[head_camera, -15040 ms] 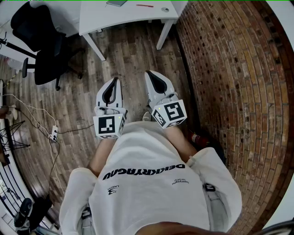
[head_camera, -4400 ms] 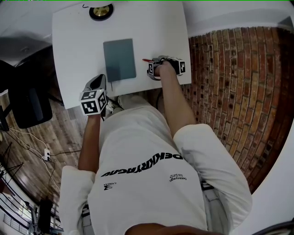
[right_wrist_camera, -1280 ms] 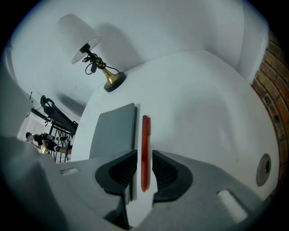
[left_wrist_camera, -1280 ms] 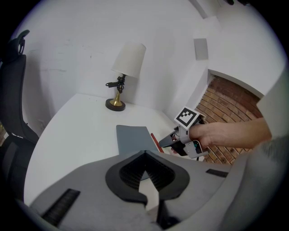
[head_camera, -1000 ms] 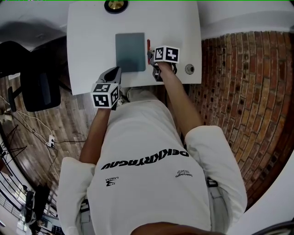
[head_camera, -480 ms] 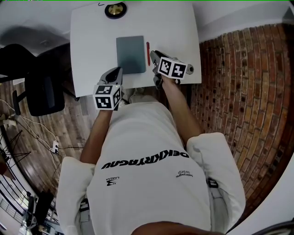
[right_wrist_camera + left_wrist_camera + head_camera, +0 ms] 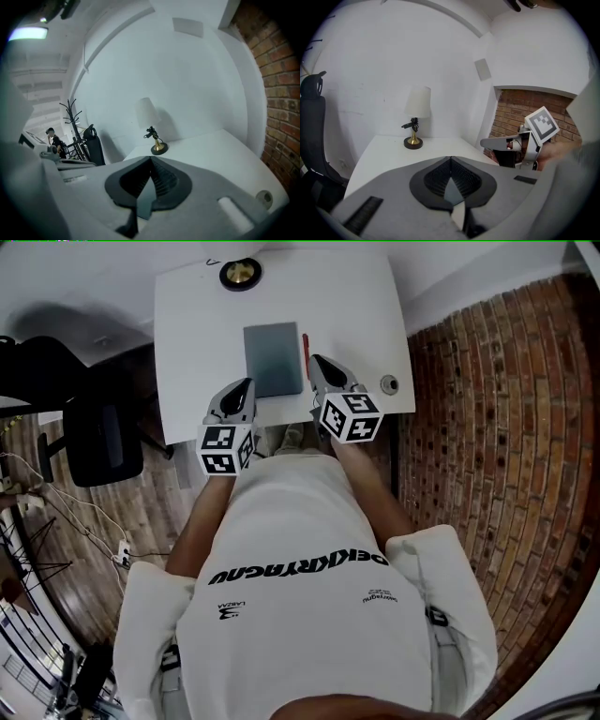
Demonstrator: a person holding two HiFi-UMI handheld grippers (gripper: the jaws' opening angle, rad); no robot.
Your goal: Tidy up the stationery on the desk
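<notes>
A grey notebook [image 7: 273, 359] lies flat in the middle of the white desk [image 7: 197, 343]. A thin red pen [image 7: 305, 343] lies along its right edge, parallel to it. My right gripper [image 7: 317, 361] [image 7: 151, 158] is shut and empty, with its tip just below the pen's near end. My left gripper [image 7: 245, 385] [image 7: 451, 158] is shut and empty too. It hovers at the desk's front edge, near the notebook's lower left corner. The left gripper view shows the right gripper [image 7: 520, 143] off to its right. Both gripper views look over the desk, so the notebook and pen are hidden there.
A lamp with a brass base [image 7: 241, 275] [image 7: 415, 117] [image 7: 152, 124] stands at the desk's far end. A small round object [image 7: 388, 384] [image 7: 264, 198] sits near the front right corner. A black chair [image 7: 84, 427] stands left of the desk and a brick wall [image 7: 487, 427] is on the right.
The right gripper has let go of the red pen, which now lies beside the notebook, and has drawn back toward the desk's front edge. The left gripper has barely moved.
</notes>
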